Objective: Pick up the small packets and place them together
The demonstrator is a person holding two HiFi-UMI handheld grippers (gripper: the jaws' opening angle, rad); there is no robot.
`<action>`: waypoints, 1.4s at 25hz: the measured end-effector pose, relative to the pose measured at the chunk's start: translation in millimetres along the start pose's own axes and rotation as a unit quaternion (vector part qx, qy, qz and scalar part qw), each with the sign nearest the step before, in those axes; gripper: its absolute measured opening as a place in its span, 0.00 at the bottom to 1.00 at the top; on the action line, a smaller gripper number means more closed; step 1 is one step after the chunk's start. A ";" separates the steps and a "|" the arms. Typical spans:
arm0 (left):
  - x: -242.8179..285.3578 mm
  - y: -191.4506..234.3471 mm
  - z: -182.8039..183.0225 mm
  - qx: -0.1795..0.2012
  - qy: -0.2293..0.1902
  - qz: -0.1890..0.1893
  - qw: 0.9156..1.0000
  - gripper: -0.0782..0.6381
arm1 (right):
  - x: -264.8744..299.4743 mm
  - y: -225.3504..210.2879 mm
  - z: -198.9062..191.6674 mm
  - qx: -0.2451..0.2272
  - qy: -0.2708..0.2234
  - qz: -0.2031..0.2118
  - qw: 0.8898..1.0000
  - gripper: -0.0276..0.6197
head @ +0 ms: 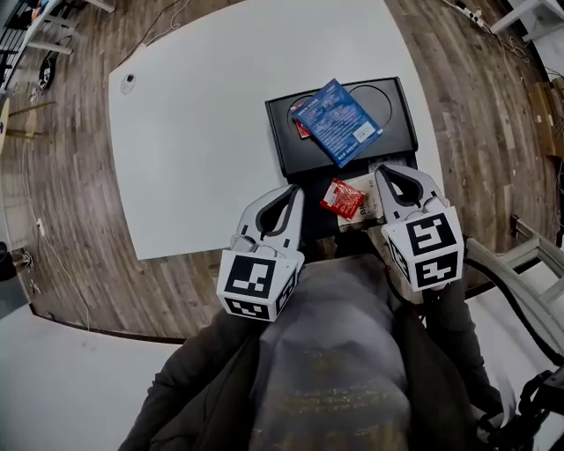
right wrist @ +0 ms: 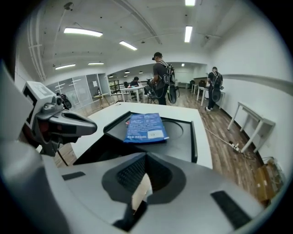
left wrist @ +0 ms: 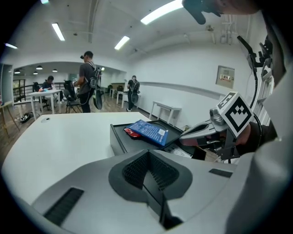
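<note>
A pale packet is being pinched by its thin edge in the clenched right gripper and could be slipping out if swung. The left gripper is being kept closed and empty. A red packet is lying between them, by the tray's near edge, where room is being crowded. Space is being left over the table.

Wood-plank floor, white walls, ceiling strip lights, distant white tables.

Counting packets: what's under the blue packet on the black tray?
A red packet, only its corner showing past the blue packet's edge. The rest is covered; anything else beneath is hidden.
</note>
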State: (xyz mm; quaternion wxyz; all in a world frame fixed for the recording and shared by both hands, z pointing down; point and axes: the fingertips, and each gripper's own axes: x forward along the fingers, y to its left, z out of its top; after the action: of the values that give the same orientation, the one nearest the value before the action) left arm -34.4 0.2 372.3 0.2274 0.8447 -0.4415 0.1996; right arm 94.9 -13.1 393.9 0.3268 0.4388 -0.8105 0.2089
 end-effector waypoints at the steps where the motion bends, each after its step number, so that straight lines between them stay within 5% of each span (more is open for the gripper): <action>1: 3.0 -2.3 -1.0 0.002 0.005 -0.002 1.000 0.11 | 2.4 4.4 -1.0 -0.007 0.001 0.014 1.000 0.05; 16: 27.6 -14.5 -10.0 -0.008 0.041 -0.015 0.999 0.11 | 33.8 48.0 -30.5 -0.070 0.088 0.153 0.982 0.05; 20: 28.9 -11.3 -11.1 -0.018 0.043 -0.009 0.999 0.11 | 38.1 56.7 -42.0 -0.086 0.120 0.182 0.972 0.14; 35: 25.4 -2.2 -19.7 -0.039 0.047 0.003 0.998 0.11 | 45.3 64.1 -52.5 -0.122 0.149 0.188 0.963 0.18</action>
State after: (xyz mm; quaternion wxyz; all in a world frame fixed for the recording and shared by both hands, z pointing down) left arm -21.8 -4.3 401.6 0.2805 0.8235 -0.4401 0.2224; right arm 40.6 27.6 459.6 0.4504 0.1993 -0.8397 0.2290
